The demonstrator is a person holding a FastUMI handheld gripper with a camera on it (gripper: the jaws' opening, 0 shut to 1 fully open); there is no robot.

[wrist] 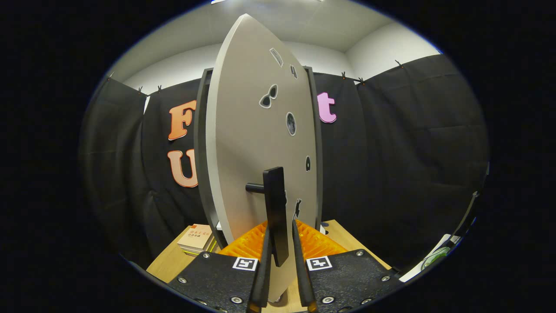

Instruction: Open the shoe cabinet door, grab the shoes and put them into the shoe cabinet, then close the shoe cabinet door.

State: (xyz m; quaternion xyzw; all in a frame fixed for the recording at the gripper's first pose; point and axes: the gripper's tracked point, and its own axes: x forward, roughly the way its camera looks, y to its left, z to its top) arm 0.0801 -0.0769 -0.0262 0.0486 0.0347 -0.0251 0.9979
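The shoe cabinet's light grey door (252,130), dotted with small stickers, stands swung out towards me, nearly edge-on. Its dark frame (200,152) shows behind on both sides. A black bar handle (276,204) sticks out from the door on a short round peg. My gripper (281,226) is closed around the lower part of this handle, one finger on each side of the bar. The fingertips (266,243) sit tight against it.
A wooden table (167,263) carries the cabinet. A small stack of books (197,238) lies on it left of the door. A white and green object (434,256) sits low at the far right. Black cloth walls the booth behind.
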